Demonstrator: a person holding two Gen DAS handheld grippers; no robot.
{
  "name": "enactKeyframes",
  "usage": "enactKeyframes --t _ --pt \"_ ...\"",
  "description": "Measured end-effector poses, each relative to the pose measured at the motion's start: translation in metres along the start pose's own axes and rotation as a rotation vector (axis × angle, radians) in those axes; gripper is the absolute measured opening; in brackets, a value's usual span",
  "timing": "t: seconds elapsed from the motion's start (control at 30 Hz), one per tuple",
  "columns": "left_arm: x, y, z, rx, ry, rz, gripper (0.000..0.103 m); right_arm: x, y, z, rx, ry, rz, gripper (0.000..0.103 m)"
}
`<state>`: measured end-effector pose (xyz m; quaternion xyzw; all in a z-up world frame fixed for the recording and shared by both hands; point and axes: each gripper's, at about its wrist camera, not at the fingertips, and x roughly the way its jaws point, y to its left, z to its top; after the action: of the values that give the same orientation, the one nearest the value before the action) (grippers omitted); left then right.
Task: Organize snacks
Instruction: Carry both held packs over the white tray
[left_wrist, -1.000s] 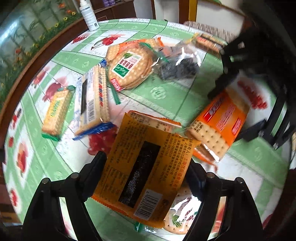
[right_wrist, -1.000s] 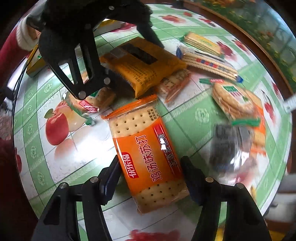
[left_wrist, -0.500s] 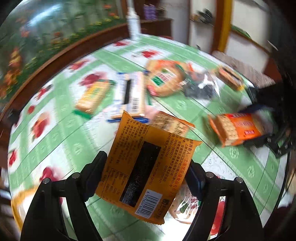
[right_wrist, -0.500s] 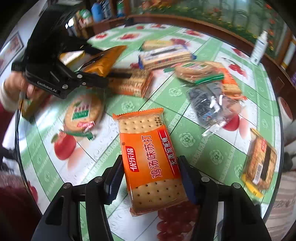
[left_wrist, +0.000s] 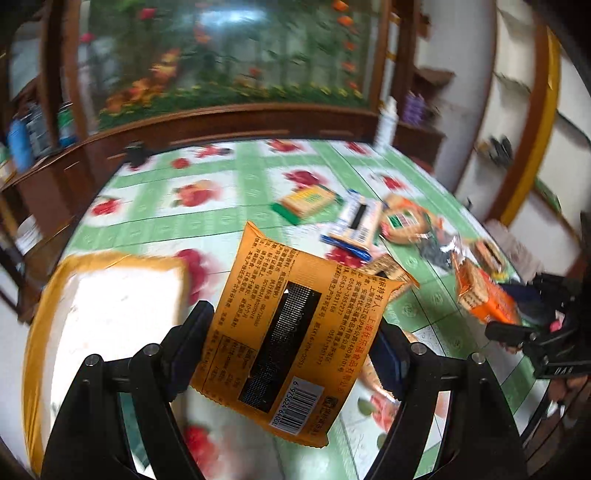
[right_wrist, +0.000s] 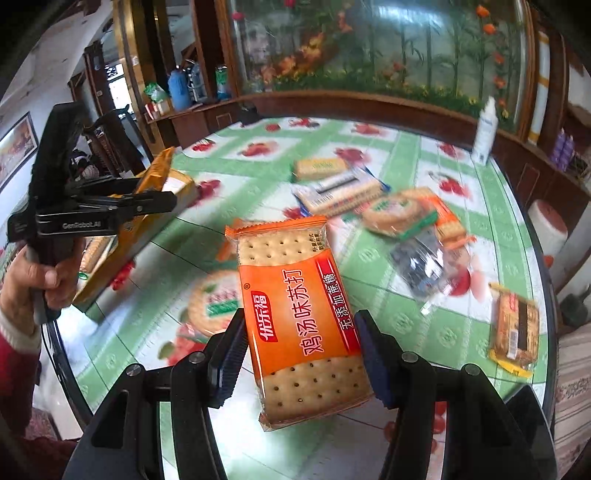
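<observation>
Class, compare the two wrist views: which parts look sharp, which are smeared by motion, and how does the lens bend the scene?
Left wrist view: the yellow pack in the left gripper is sharp; the table and cabinet behind are smeared. Right wrist view: the orange cracker pack in the right gripper is crisp; the loose snacks behind blur. Both: fisheye curves the table edge, corners go black.

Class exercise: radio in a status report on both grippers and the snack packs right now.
Left gripper shut on yellow snack pack, lifted. Right gripper shut on orange cracker pack, lifted. Other packs scattered on table; nothing blocking.
</observation>
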<state>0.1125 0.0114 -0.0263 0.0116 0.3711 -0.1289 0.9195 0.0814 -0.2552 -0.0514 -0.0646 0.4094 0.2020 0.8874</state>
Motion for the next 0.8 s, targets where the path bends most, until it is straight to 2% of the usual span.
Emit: enactKeyframes --t 0.37,0.63,0.8 --pt "-0.071 0.061 -0.040 -0.160 -0.116 0.143 0.079 0.006 0.080 0.022 -0.094 -0.079 -0.007 0.059" --pt "-0.087 0.093 -0.068 -0.238 -0.146 0.247 0.079 0.016 0.125 0.032 -0.125 -0.120 -0.045 0.059" --pt "-0.092 0.107 -0.080 -0.277 -0.153 0.278 0.079 0.020 0.156 0.041 -0.180 -0.133 -0.059 0.059"
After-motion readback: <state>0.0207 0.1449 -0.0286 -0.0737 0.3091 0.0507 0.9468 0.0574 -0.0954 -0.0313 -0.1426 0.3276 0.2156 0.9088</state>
